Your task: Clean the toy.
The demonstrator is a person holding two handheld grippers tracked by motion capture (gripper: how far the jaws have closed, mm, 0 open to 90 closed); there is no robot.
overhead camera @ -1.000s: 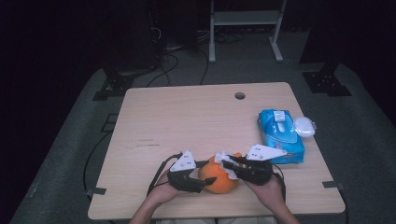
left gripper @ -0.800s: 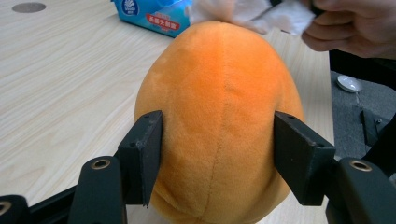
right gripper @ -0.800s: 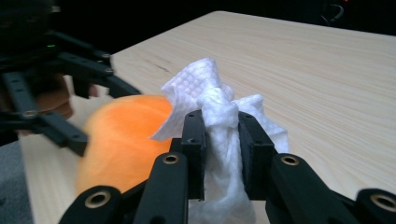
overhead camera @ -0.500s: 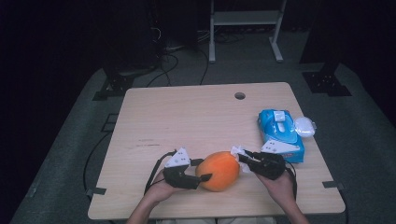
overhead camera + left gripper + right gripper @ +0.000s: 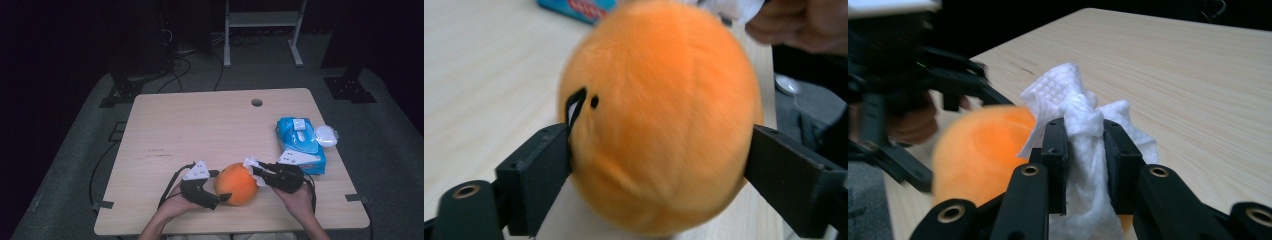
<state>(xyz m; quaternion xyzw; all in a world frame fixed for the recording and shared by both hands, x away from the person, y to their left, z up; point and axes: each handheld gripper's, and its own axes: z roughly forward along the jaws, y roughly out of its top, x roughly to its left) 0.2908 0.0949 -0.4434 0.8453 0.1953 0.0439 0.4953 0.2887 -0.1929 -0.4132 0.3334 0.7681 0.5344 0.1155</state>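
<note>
— Orange plush ball (image 5: 237, 183) sits near the table's (image 5: 200, 125) front edge, a little right of the middle. Where do you have your left gripper (image 5: 216, 186)?

— Your left gripper lies on the ball's left side, one jaw on each side of it. In the left gripper view the jaws have just been opening; they stand wide, with the ball (image 5: 656, 120) between them and both pads at its fur. Whether they press on it I cannot tell.

— And your right one?

— Your right gripper (image 5: 256, 170) comes in from the ball's right, its jaws nearly together and clamped on a white wipe (image 5: 251, 165). In the right gripper view the wipe (image 5: 1083, 135) bunches up between the pads (image 5: 1055, 150) and spills over the ball's top.

— Does the wipe touch the ball?

— Yes, it lies against the ball's upper right side.

— What else is on your table?

— A blue wipe pack (image 5: 300, 145) near the right edge, just beyond your right hand (image 5: 295, 197), and a round hole (image 5: 257, 102) near the far edge.
</note>
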